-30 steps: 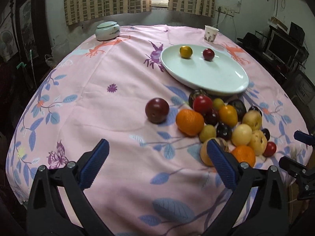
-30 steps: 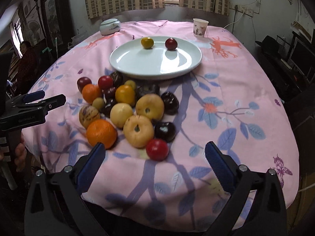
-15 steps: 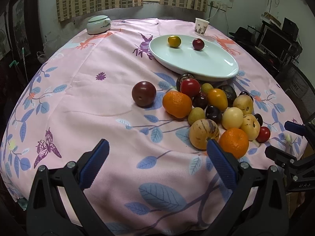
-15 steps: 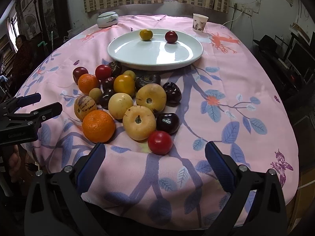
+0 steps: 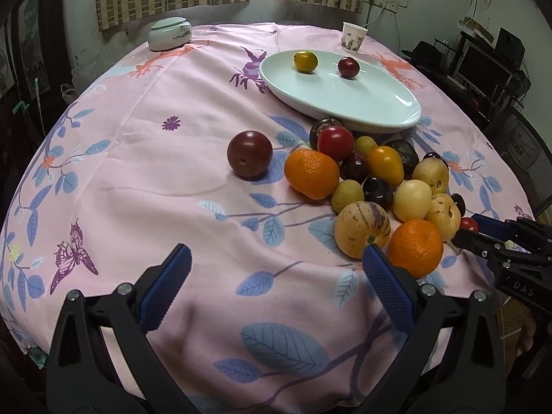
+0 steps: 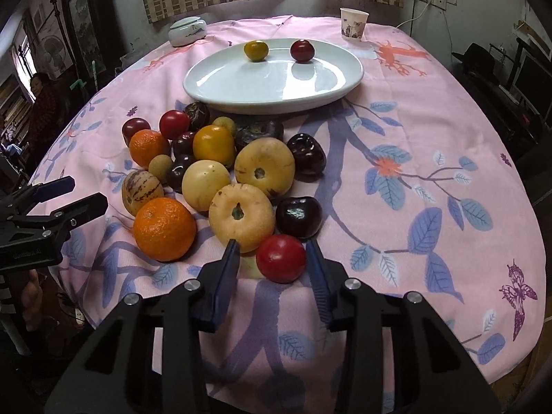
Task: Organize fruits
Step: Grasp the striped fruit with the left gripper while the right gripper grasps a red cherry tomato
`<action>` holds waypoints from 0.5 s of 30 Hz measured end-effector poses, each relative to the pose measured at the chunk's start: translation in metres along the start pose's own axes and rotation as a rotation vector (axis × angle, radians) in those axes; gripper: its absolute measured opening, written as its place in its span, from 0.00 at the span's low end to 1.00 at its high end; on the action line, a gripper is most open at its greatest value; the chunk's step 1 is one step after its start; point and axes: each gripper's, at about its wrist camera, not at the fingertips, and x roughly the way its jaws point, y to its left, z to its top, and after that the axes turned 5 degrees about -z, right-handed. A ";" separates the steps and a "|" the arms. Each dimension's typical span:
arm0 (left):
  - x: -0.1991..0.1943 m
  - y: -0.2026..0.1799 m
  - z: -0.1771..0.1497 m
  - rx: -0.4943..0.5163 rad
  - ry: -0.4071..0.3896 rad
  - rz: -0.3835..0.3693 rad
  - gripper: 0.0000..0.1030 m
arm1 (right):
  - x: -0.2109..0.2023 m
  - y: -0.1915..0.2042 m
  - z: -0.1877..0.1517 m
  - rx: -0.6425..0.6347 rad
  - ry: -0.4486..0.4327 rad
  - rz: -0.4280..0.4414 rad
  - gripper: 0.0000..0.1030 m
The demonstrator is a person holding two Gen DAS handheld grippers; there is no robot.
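Observation:
A pile of mixed fruit (image 6: 220,162) lies on the pink tablecloth in front of a white oval plate (image 6: 276,86). The plate holds a yellow fruit (image 6: 256,50) and a dark red fruit (image 6: 302,50). My right gripper (image 6: 272,258) has its jaws narrowed around a small red tomato (image 6: 281,258) at the pile's near edge; contact with the pads is unclear. My left gripper (image 5: 276,272) is open and empty, low over the cloth, left of an orange (image 5: 415,246) and a striped melon (image 5: 361,229). A dark red plum (image 5: 249,153) sits apart from the pile.
A lidded ceramic jar (image 5: 169,33) and a paper cup (image 5: 354,36) stand at the table's far side. The right gripper shows at the right edge of the left wrist view (image 5: 483,233). Chairs and electronics stand at the right.
My right gripper has moved forward to the red tomato and its jaws have closed in around it. My left gripper has drifted closer to the pile and stays open.

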 end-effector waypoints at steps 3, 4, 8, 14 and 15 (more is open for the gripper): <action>0.004 -0.001 -0.001 -0.001 0.012 -0.005 0.98 | -0.005 -0.004 -0.001 0.016 -0.007 -0.003 0.26; 0.004 -0.002 0.000 0.003 0.013 -0.006 0.98 | -0.008 -0.005 -0.001 0.022 -0.005 0.022 0.26; 0.008 -0.007 0.000 0.017 0.019 -0.007 0.98 | -0.018 -0.003 -0.004 0.009 -0.015 0.005 0.27; 0.030 -0.021 0.003 0.041 0.052 -0.061 0.98 | -0.006 -0.008 -0.007 0.024 0.010 0.010 0.28; 0.033 -0.023 0.005 0.035 0.056 -0.077 0.98 | -0.006 -0.008 -0.007 0.022 0.012 0.009 0.28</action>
